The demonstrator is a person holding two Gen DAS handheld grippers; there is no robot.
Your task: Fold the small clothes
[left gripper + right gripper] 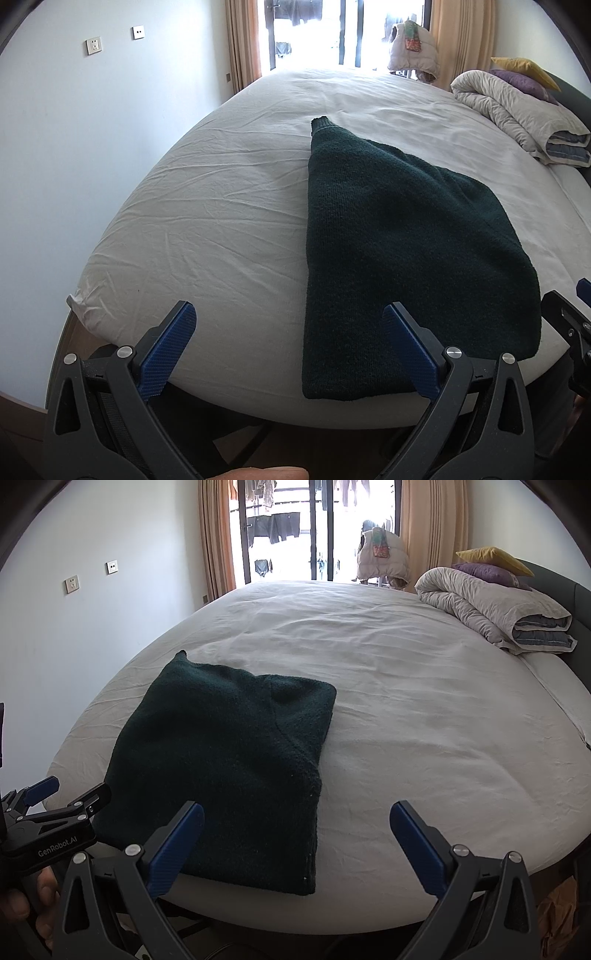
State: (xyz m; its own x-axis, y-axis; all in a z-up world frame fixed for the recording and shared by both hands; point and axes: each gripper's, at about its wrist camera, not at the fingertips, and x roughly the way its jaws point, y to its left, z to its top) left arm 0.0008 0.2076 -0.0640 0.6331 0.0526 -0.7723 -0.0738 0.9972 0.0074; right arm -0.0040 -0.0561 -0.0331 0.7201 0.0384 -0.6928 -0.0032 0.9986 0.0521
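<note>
Both grippers hang wide apart and empty at the near edge of the bed (221,206). One dark green knitted sweater (399,236), already folded into a narrow panel, lies flat on the white sheet, its long axis running away from the grippers toward the window. Left gripper (291,332) sits at its near-left corner, right gripper (297,823) at its near-right corner; neither is clearly nearer, so the next fold looks two-handed
</note>
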